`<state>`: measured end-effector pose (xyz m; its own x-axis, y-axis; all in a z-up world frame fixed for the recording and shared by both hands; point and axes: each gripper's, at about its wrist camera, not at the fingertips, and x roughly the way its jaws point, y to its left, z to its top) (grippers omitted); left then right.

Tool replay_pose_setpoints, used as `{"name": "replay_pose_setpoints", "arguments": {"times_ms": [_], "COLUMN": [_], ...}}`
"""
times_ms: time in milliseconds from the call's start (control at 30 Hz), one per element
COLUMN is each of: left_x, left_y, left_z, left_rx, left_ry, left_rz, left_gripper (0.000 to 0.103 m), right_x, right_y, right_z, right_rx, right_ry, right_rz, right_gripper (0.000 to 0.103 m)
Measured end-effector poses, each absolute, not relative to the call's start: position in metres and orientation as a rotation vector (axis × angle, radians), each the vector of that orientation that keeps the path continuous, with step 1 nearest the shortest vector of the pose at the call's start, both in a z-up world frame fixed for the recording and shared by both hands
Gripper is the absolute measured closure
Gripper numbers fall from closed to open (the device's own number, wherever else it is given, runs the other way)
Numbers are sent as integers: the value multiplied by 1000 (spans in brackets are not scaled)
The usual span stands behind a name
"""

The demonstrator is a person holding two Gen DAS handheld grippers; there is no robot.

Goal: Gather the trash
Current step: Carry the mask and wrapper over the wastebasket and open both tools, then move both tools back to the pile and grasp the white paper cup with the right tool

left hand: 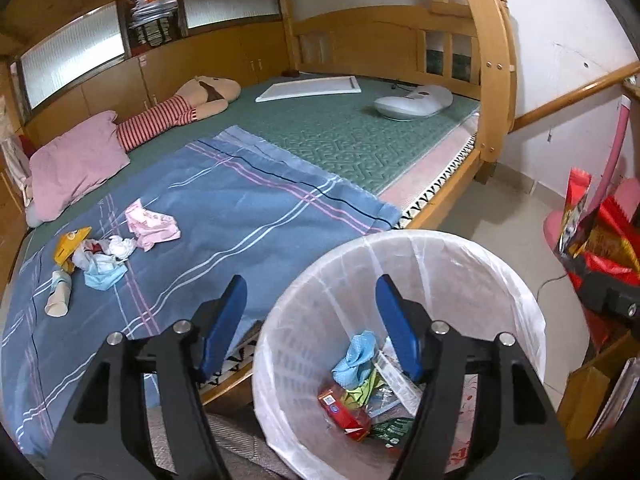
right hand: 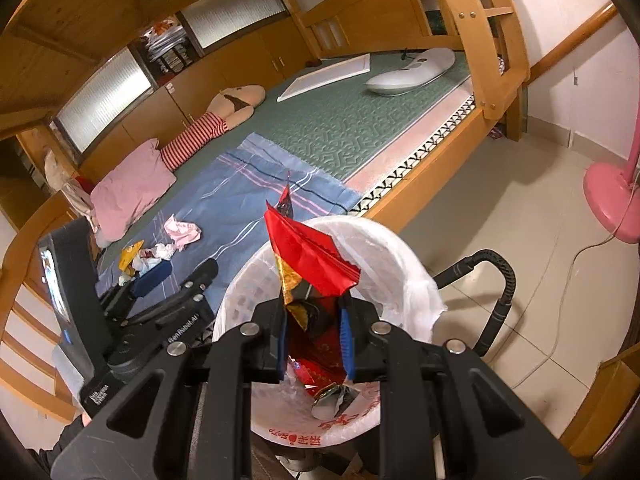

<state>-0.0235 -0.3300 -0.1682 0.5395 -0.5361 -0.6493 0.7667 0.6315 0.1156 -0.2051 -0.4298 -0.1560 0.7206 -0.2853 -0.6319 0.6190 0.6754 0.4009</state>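
Note:
A white bin with a plastic liner stands on the floor beside the bed and holds several scraps. My left gripper is open and empty above its left rim. My right gripper is shut on a red and gold snack wrapper over the bin; the wrapper also shows at the right of the left wrist view. On the blue sheet lie a pink wrapper, a heap of tissue, a blue mask and a yellow packet, and a paper cup.
A pink pillow, a striped plush doll, a white board and a white device lie on the wooden bunk bed. A pink fan base and a cable sit on the tiled floor at the right.

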Motion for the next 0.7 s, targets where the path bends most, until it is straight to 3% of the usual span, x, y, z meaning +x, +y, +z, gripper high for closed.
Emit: {"name": "replay_pose_setpoints", "arguments": {"times_ms": [233, 300, 400, 433, 467, 700], "left_x": [0, 8, 18, 22, 25, 58], "left_y": [-304, -295, -281, -276, -272, -228], "left_z": [-153, -148, -142, -140, -139, -135], "left_rx": [349, 328, 299, 288, 280, 224], "left_ry": [615, 615, 615, 615, 614, 613], "left_rz": [-745, -728, -701, -694, -685, -603], "left_gripper": [35, 35, 35, 35, 35, 35], "right_x": [-176, -167, -152, -148, -146, -124], "right_y": [-422, -421, -421, -421, -419, -406], "right_z": [-170, -175, -187, -191, -193, -190], "right_rx": [621, 609, 601, 600, 598, 558], "right_ry": [637, 673, 737, 755, 761, 779], "right_rz": [-497, -504, -499, -509, -516, -494], "right_gripper": [77, 69, 47, 35, 32, 31]}}
